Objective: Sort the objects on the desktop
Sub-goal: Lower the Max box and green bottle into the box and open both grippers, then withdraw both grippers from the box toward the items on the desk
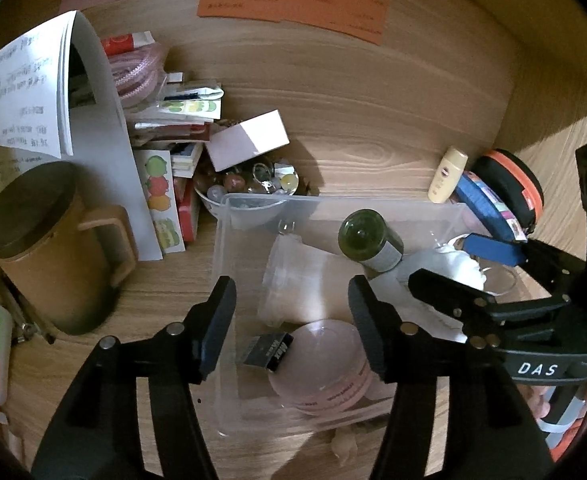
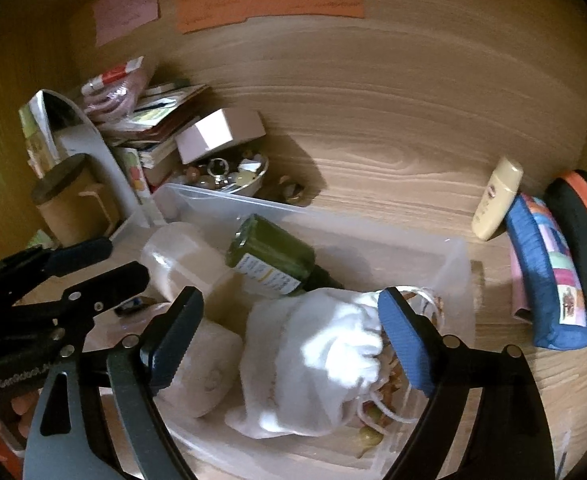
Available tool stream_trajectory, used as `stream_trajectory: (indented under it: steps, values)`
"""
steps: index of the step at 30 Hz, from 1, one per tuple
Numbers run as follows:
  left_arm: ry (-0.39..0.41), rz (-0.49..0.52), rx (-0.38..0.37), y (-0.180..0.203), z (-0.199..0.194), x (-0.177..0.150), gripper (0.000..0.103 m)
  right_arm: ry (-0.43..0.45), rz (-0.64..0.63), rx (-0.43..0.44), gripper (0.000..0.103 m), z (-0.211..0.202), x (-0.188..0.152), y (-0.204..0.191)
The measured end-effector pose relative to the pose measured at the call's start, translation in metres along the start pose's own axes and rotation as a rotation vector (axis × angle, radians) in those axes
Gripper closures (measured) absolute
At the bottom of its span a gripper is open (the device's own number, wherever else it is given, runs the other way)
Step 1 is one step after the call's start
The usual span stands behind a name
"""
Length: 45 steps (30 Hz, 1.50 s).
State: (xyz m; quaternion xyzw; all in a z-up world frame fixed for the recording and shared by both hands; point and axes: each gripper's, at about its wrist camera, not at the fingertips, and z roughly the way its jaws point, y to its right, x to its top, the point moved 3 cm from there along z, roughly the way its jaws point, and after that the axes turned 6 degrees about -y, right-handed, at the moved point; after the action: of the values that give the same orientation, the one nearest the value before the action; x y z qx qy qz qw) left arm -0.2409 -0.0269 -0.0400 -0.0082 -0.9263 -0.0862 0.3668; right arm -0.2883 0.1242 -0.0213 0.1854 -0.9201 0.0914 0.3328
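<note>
clear bin, white pouch, green bottle

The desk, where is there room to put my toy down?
Bare wood lies behind the clear bin, between the bead bowl and the cream tube. The left corner by the papers and mug is crowded, and so is the bin.
</note>
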Motion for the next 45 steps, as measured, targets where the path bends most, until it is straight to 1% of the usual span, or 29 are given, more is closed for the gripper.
stream_trajectory:
  steps: [2,4,6,7,10,11,13,15,18,25,29,35,39,41,43,45]
  values:
    - [0.004,0.007,0.010,0.001,-0.004,0.000,0.044,-0.002,-0.008,0.002,0.015,-0.002,0.000,-0.002]
    - [0.023,0.014,0.040,0.001,-0.012,0.000,0.036,0.008,-0.014,-0.005,0.015,-0.007,0.001,-0.003]
    - [0.045,0.012,0.047,0.000,-0.020,0.001,0.029,0.024,-0.019,-0.012,0.015,-0.015,0.001,-0.004]
    - [0.058,0.010,0.043,0.000,-0.026,0.001,0.029,0.031,-0.020,-0.018,0.014,-0.018,0.001,-0.005]
    - [0.077,0.016,0.052,-0.001,-0.039,0.000,0.028,0.057,-0.022,-0.044,0.002,-0.030,0.001,-0.006]
    - [0.085,0.020,0.060,-0.001,-0.043,-0.001,0.026,0.069,-0.021,-0.047,0.001,-0.034,0.000,-0.006]
    - [0.104,0.026,0.077,0.000,-0.053,-0.004,0.012,0.085,-0.013,-0.044,0.000,-0.043,-0.002,-0.007]
    - [0.131,0.036,0.092,0.002,-0.062,-0.007,0.010,0.094,-0.008,-0.042,0.000,-0.052,-0.003,-0.008]
    - [0.150,0.060,0.104,0.005,-0.075,-0.014,0.007,0.108,0.003,-0.045,0.000,-0.063,-0.006,-0.010]
    - [0.151,0.094,0.105,0.011,-0.090,-0.030,0.005,0.130,0.040,-0.056,0.000,-0.085,-0.020,-0.012]
    - [0.111,0.100,0.093,0.014,-0.085,-0.044,0.004,0.143,0.056,-0.082,0.000,-0.095,-0.032,-0.012]
    - [0.039,0.106,0.065,0.017,-0.063,-0.071,0.004,0.152,0.065,-0.127,0.000,-0.102,-0.053,-0.015]
    - [-0.008,0.133,0.072,0.019,-0.046,-0.086,0.005,0.141,0.067,-0.144,0.000,-0.101,-0.069,-0.013]
    - [-0.028,0.150,0.061,0.021,-0.041,-0.091,0.012,0.126,0.069,-0.142,0.000,-0.098,-0.075,-0.012]
    - [-0.068,0.179,0.056,0.023,-0.034,-0.096,0.028,0.109,0.070,-0.138,0.000,-0.095,-0.082,-0.011]
    - [-0.095,0.193,0.043,0.025,-0.027,-0.098,0.031,0.095,0.065,-0.137,0.000,-0.091,-0.087,-0.012]
